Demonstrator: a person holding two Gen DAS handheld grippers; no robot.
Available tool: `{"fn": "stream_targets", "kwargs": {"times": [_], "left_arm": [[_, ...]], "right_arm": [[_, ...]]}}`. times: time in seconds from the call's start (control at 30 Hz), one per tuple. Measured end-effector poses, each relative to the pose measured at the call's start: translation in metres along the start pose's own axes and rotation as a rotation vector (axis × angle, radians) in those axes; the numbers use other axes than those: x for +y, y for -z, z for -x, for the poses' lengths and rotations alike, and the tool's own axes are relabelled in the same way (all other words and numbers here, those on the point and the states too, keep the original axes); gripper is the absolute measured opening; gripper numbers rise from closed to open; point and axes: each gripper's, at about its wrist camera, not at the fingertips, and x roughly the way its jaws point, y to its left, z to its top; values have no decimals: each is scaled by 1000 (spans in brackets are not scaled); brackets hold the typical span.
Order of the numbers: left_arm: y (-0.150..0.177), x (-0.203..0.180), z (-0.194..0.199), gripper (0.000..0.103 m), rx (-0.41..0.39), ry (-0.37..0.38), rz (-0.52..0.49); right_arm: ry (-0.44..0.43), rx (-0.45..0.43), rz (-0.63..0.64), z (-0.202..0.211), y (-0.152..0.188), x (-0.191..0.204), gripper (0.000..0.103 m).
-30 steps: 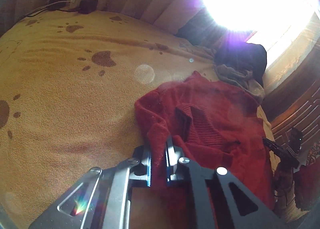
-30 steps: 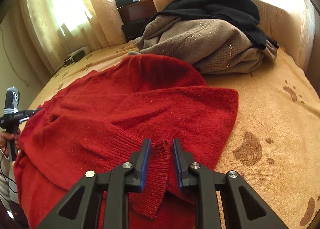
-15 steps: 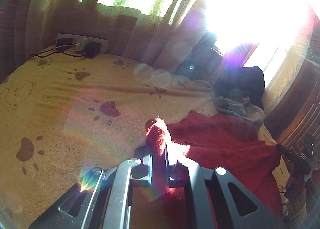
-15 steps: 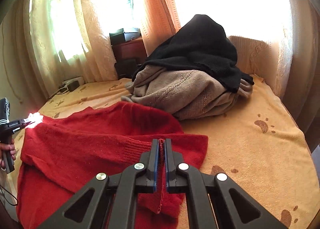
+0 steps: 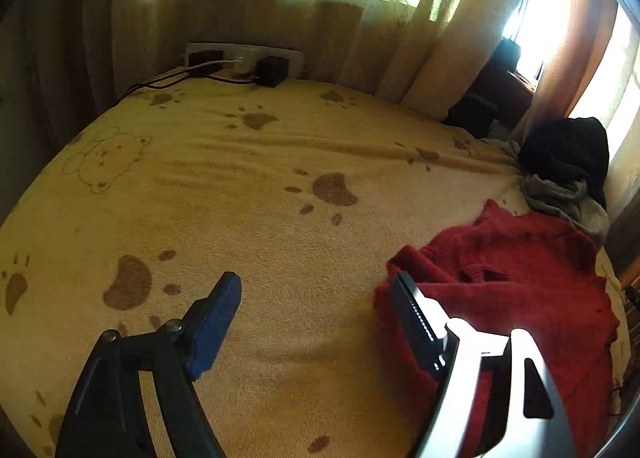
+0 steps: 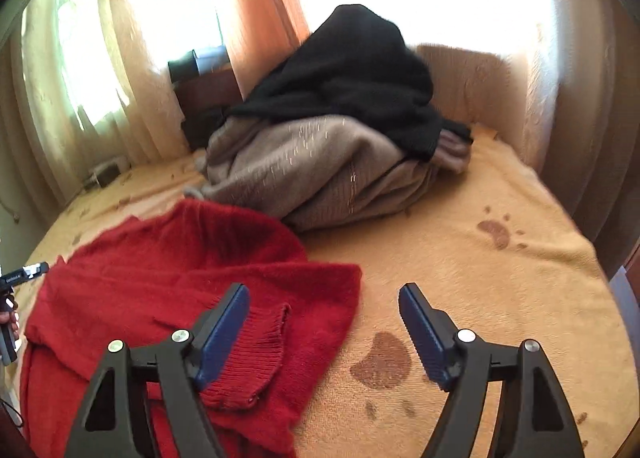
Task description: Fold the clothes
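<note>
A red knit sweater lies crumpled on the yellow paw-print blanket, at the right of the left wrist view. It also shows in the right wrist view, lower left, with a ribbed cuff folded on top. My left gripper is open and empty; its right finger sits at the sweater's left edge. My right gripper is open and empty, its left finger over the cuff, its right finger over bare blanket.
A pile of grey and black clothes sits behind the sweater near the curtains. A power strip with plugs and cables lies at the bed's far edge. The left gripper shows at the left edge of the right wrist view.
Both grippers were shut on the red sweater and lifting it. Now both have opened and the sweater has dropped onto the blanket.
</note>
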Motion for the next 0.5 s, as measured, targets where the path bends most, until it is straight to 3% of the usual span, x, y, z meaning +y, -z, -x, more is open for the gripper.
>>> {"fn": "stream_targets", "kwargs": {"times": [0.1, 0.2, 0.27, 0.33, 0.5], "left_arm": [[8, -26, 30, 80, -43, 128, -53], [30, -84, 42, 80, -25, 264, -237], [51, -116, 35, 80, 27, 254, -381], [73, -132, 21, 80, 84, 181, -489], [90, -98, 14, 79, 125, 112, -461]], "right_arm": [[-59, -33, 67, 12, 0, 18, 79], [-121, 11, 176, 8, 6, 49, 79], [-140, 49, 226, -1, 11, 65, 79], [-138, 104, 243, -15, 17, 71, 79], [-72, 252, 249, -38, 38, 54, 79]]}}
